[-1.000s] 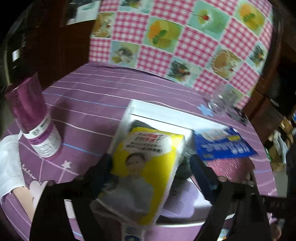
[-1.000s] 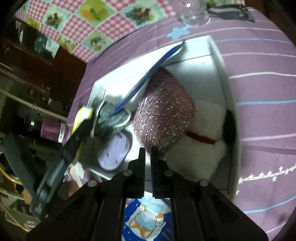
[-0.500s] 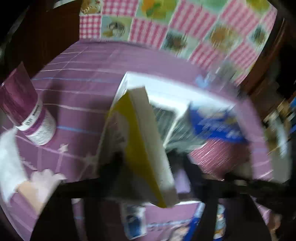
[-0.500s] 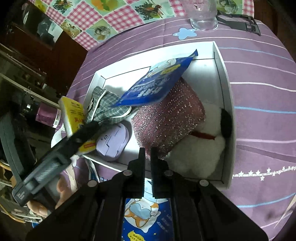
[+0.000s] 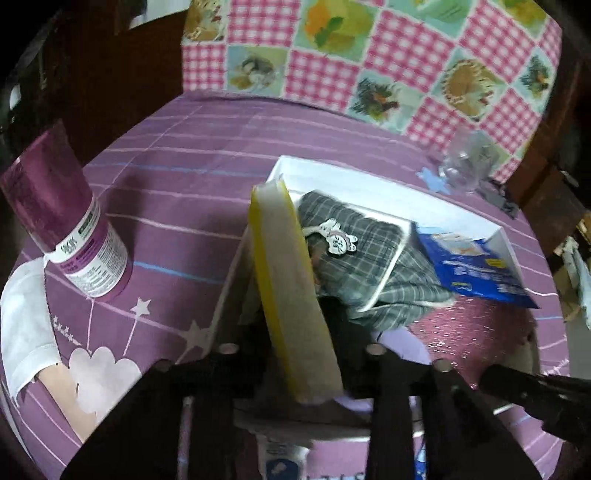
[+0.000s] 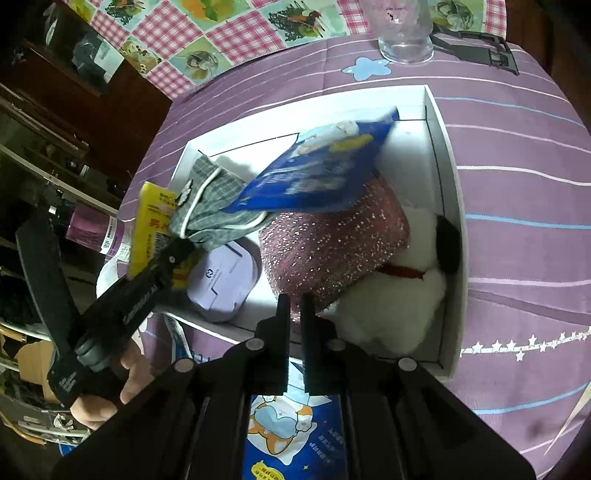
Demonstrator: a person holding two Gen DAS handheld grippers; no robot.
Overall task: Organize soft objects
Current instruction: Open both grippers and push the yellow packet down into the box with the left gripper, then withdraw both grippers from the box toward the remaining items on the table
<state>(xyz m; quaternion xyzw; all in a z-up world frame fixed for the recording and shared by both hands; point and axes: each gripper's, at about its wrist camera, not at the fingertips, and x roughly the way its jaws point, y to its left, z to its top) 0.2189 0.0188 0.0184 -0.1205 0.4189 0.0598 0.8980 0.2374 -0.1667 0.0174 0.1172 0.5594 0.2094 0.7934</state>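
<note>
A yellow tissue pack (image 5: 295, 295) stands on its narrow edge at the left wall of the white box (image 5: 354, 181). It sits between the fingers of my left gripper (image 5: 297, 325), whose pads press its sides while the jaws are opening. In the box lie a grey plaid pouch (image 5: 369, 258), a blue packet (image 6: 317, 173), a pink glittery bundle (image 6: 332, 251), a white plush toy (image 6: 399, 302) and a lilac case (image 6: 221, 284). My right gripper (image 6: 293, 306) is shut and empty, hovering over the box's near rim by the pink bundle.
A purple canister (image 5: 70, 229) stands left of the box, with a white cloth (image 5: 22, 317) near it. A clear glass (image 6: 402, 33) and a black clip (image 6: 476, 48) sit beyond the box. A blue cartoon pack (image 6: 288, 424) lies under my right gripper.
The yellow pack has turned from face-up to standing on its edge, with the left jaws drawn in around it. The blue packet has tipped over onto the pink bundle. The right gripper stayed shut.
</note>
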